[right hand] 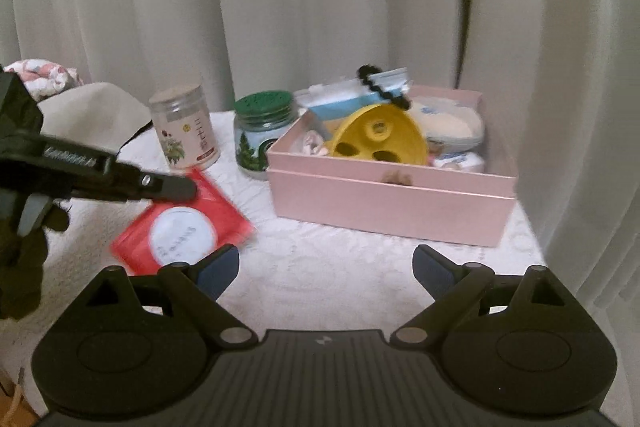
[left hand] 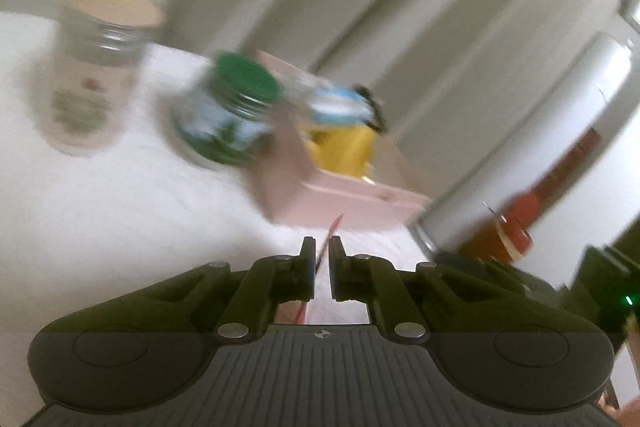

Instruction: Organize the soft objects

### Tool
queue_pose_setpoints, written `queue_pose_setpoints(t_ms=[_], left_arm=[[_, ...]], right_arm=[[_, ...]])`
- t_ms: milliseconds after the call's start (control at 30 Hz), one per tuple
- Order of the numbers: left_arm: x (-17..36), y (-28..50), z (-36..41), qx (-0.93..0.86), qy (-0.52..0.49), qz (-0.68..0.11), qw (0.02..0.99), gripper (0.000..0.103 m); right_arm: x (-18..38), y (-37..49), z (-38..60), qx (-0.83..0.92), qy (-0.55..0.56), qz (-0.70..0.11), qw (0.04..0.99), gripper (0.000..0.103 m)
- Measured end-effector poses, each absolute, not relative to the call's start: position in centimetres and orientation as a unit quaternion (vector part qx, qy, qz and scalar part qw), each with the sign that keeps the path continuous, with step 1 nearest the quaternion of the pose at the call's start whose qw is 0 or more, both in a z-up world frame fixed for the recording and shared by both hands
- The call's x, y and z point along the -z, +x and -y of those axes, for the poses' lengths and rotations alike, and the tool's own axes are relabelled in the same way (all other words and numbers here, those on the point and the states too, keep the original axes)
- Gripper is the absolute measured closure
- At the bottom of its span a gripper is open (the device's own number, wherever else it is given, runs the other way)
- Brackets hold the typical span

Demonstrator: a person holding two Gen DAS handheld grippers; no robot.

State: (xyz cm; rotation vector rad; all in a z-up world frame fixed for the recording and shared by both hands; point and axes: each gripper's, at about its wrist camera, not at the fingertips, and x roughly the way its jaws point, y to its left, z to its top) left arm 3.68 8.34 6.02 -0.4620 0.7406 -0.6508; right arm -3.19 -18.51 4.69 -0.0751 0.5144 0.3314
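Note:
A flat red pouch (right hand: 188, 223) with a white round label hangs from my left gripper (right hand: 188, 189), held above the white cloth left of the pink box (right hand: 384, 203). In the left wrist view my left gripper (left hand: 322, 251) is shut on the pouch's thin red edge (left hand: 334, 227). The pink box (left hand: 352, 203) holds a yellow disc (right hand: 380, 137), blue-white packets (right hand: 352, 99) and other soft items. My right gripper (right hand: 326, 267) is open and empty, low over the cloth in front of the box.
A green-lidded jar (right hand: 262, 131) and a tall jar with a pale lid (right hand: 186, 127) stand left of the box. Folded fabric (right hand: 80, 115) lies at the far left. Curtains hang behind. A red-orange bottle (left hand: 516, 227) shows at the right in the left wrist view.

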Motion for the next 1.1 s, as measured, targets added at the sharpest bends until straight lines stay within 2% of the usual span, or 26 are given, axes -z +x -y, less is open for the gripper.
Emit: queue_pose_setpoints(t_ms=[167,267,400,600,767,867,1000,1100], left_arm=[[-6.3,2.5,-5.7,0.333,-0.194,-0.359,0.85,0.095],[-5.5,2.2,-5.2,0.333,-0.206,-0.365,0.845,0.091],[-4.6,1.8,-5.3,0.336,-0.231,-0.367,0.836,0.091],[-3.4,1.0,-6.5,0.342,-0.267,-0.365,0.824,0.084],[-2.5,0.9,-8.7,0.342,-0.319,-0.348,0.813,0.083],[-1.3,1.5,-9.0,0.353,-0.353,-0.36,0.788,0.076],[-0.4,2.0,-7.9,0.373,-0.356,-0.391,0.763,0.076],[-0.6,1.6,-7.8,0.368,-0.342,-0.382,0.776,0.076]], right_arm=[[-4.9,-4.3,20.4,-0.168,-0.024,-0.266,0.949,0.008],[-4.6,-5.1,20.3,-0.179,-0.03,-0.269,0.946,0.008],[-3.8,-5.6,18.7,-0.221,-0.038,-0.287,0.931,0.008],[-1.5,-4.7,15.4,-0.276,-0.017,-0.336,0.9,0.008],[-1.4,-3.3,14.8,-0.298,0.029,-0.359,0.884,0.008],[-1.4,-2.8,14.9,-0.29,0.049,-0.367,0.883,0.008],[-1.4,-2.6,15.0,-0.279,0.05,-0.369,0.885,0.008],[-1.3,-2.9,14.8,-0.274,0.041,-0.369,0.887,0.008]])
